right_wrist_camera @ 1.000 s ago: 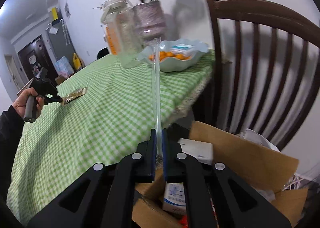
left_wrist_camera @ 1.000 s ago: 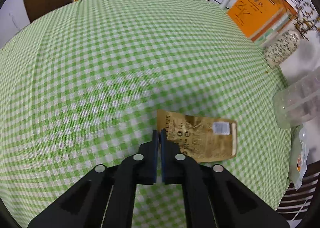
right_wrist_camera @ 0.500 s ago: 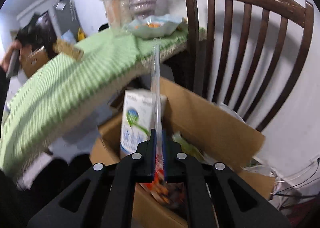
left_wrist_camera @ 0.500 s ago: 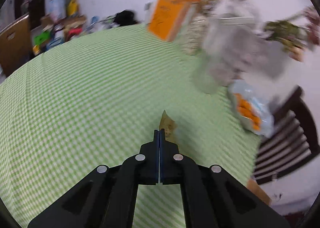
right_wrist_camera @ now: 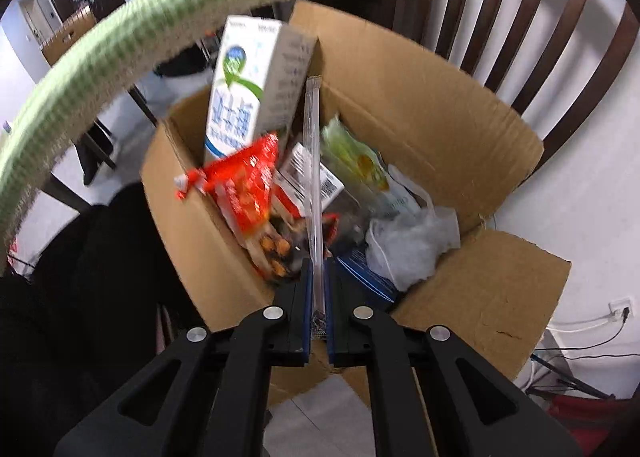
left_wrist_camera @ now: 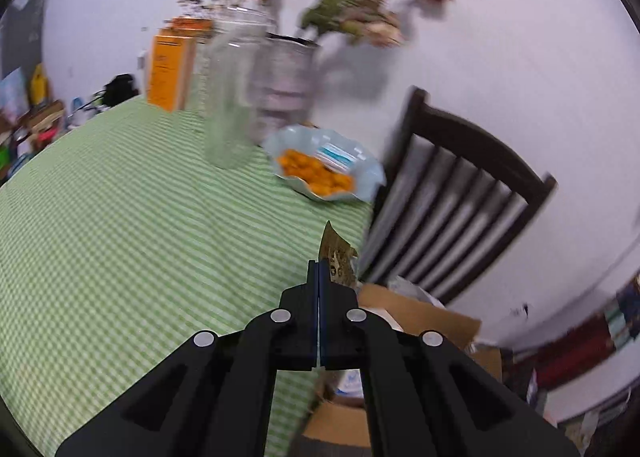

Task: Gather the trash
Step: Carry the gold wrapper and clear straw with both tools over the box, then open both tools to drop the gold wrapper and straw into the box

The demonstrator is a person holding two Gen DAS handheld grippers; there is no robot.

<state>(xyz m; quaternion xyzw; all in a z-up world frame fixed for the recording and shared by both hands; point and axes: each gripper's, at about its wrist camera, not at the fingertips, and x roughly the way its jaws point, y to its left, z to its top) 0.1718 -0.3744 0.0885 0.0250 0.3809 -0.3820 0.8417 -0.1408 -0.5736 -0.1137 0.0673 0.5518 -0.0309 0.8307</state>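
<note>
- Green-checked cloth covers the tabotop's place here: the tabletop (left_wrist_camera: 120, 237) carries a clear jar (left_wrist_camera: 232, 97), a vase of dried flowers (left_wrist_camera: 286, 77), an orange box (left_wrist_camera: 170, 73) and a pale bowl of orange snacks (left_wrist_camera: 324, 173) near its far edge; a dark wooden chair (left_wrist_camera: 460, 197) stands beside that edge.
- Cardboard box (right_wrist_camera: 420, 105) sits on the floor below the tabletop edge, against the chair, already holding a milk carton (right_wrist_camera: 248, 89), a red snack bag (right_wrist_camera: 244, 185), a crumpled plastic bag (right_wrist_camera: 408, 245) and other wrappers.
- Left gripper (left_wrist_camera: 319, 269): fingers clenched on a gold wrapper (left_wrist_camera: 336, 253), held in the air over the tabletop's edge, with the box beyond and below.
- Right gripper (right_wrist_camera: 316, 269): fingers clamped on a long clear tube (right_wrist_camera: 314, 161), pointing steeply down over the box, its far end among the trash.
- Risk, as judged: the tube is long and stiff; let go at this slant it may lean on the carton and tip out over the rim.
- Risk, as judged: the wrapper is light and pinched by one corner; released short of the box, it may flutter to the floor.
</note>
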